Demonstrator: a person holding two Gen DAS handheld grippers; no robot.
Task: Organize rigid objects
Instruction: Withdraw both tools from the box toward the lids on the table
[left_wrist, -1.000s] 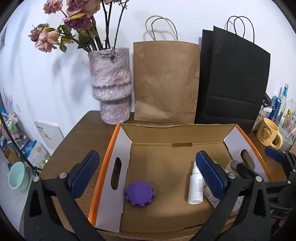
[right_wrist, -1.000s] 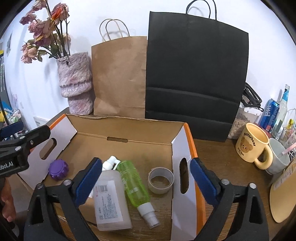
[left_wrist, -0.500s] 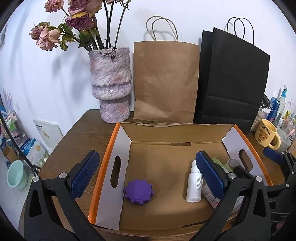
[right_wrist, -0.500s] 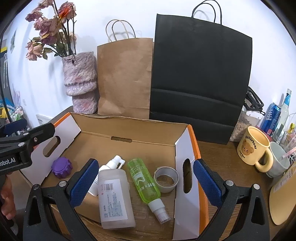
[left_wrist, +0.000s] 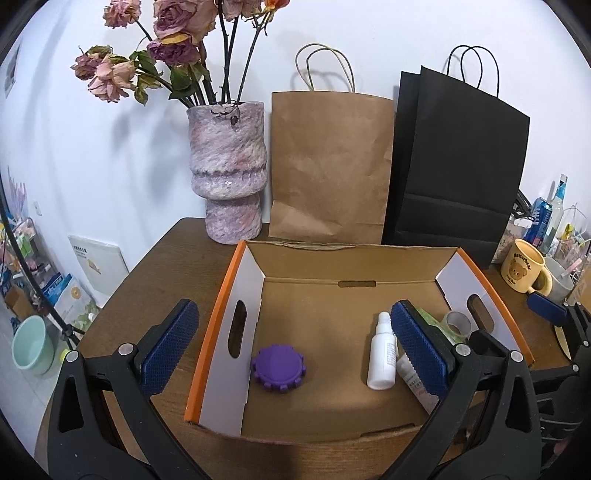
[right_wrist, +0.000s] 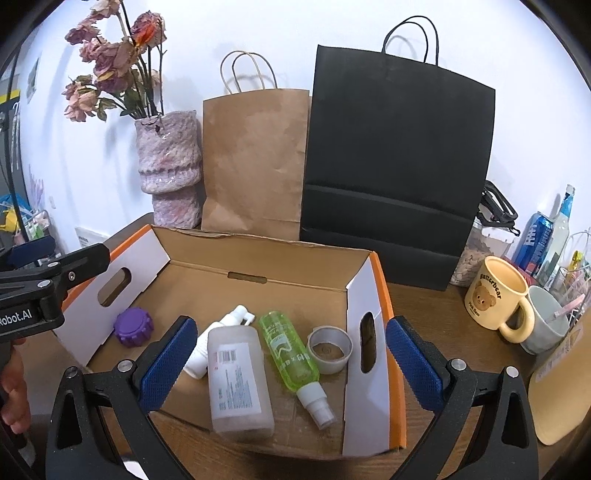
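- Table (left_wrist: 155, 295) edge on the left carries a vase (left_wrist: 229, 177) of dried roses against the wall — well clear of the work and no part of the sorting.
- Left gripper (left_wrist: 291, 345) hangs over the near-left end of the cardboard box (left_wrist: 218, 332), fingers spread wide with nothing between them; one pad sits outside the box's left wall, the other over its floor.
- Purple cap (left_wrist: 277, 367) lies flat on the box floor just beside the left wall, alone, roughly between those open fingers.
- White spray bottle (left_wrist: 382, 354) lies further right, its nozzle pointing to the back wall; in the right view it is touching the clear flat bottle (right_wrist: 236, 384).
- Green bottle (right_wrist: 290, 354) lies beside the flat one, its cap toward the near edge, and the tape roll (right_wrist: 330, 349) sits just to its right, close to the right wall.
- Right gripper (right_wrist: 288, 365) hovers above that cluster, also fully open and empty.
- Mug (right_wrist: 495, 302) and a brown bag (right_wrist: 255, 162) and black bag (right_wrist: 399, 166) stand outside the box.
- Judging by this, the step in hand is a pause between picks — everything rigid already lies inside. A next move would call for lowering one gripper squarely over a single item; the crowded bottles leave little room for a finger, so the cap looks the easier grasp.
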